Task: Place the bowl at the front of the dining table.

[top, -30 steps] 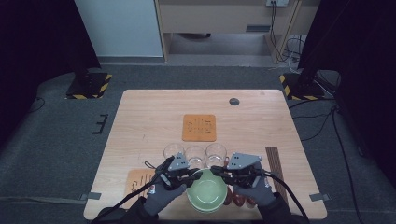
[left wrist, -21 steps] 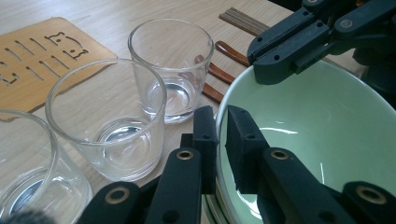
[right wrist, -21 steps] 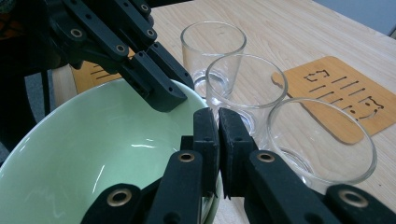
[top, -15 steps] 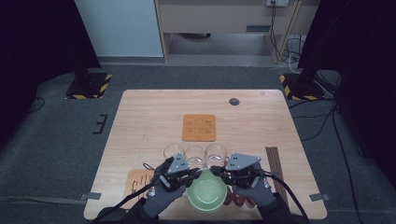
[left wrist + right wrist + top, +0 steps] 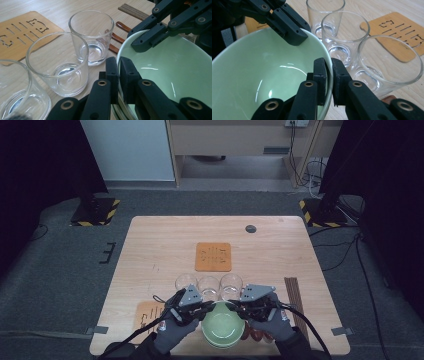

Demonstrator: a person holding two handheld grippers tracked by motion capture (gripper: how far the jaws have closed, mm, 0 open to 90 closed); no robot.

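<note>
Pale wooden counter (image 5: 165,250) carries a green bowl (image 5: 223,326) at its near edge, just before three glasses (image 5: 209,284); left claw (image 5: 118,65) and right claw (image 5: 328,67) each pinch its rim on opposite sides.

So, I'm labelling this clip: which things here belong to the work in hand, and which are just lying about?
In hand:
- green bowl, rim pinched on both sides
- left gripper
- right gripper

Lying about:
- three empty glasses in a row beyond the bowl
- orange mat
- dark sticks
- second mat
</note>
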